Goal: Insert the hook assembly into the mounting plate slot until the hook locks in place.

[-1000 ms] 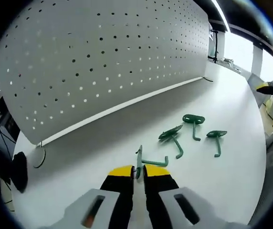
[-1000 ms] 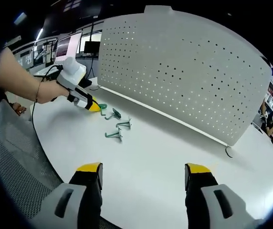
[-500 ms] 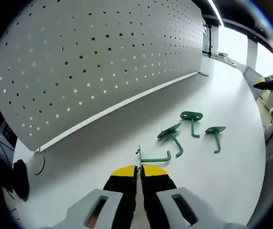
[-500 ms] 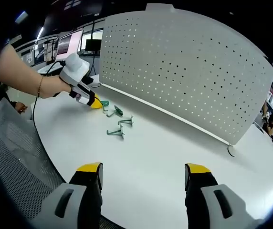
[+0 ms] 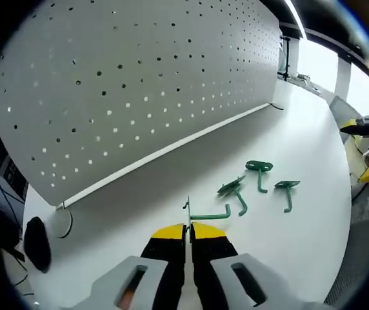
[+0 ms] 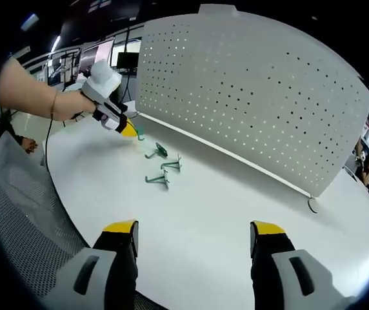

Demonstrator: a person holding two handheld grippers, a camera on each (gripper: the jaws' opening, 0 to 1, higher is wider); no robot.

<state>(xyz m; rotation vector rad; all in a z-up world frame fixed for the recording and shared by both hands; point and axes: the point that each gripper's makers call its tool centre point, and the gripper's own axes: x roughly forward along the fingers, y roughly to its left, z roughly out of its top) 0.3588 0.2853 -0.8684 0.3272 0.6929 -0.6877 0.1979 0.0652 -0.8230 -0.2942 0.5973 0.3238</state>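
My left gripper [image 5: 188,227] is shut on a green hook [image 5: 208,215], whose wire arm sticks out to the right of the yellow jaw tips. Three more green hooks lie on the white table: one [image 5: 234,188] close by, another [image 5: 259,169] behind it and a third [image 5: 286,189] to the right. The white perforated mounting plate [image 5: 139,84] stands upright behind them. In the right gripper view, a hand holds the left gripper [image 6: 125,127] just above the table beside the loose hooks [image 6: 160,166], in front of the mounting plate [image 6: 249,90]. My right gripper [image 6: 194,227] is open and holds nothing.
The round white table [image 6: 223,200] ends in a curved edge near my right gripper. A grey mesh surface [image 6: 17,213] lies left of it. A dark object [image 5: 37,242] sits by the plate's foot [image 5: 62,223]. Monitors [image 6: 100,58] stand behind.
The left jaws have shut fully on the hook and raised it a little off the table, toward the plate. The right gripper has stayed still and open.
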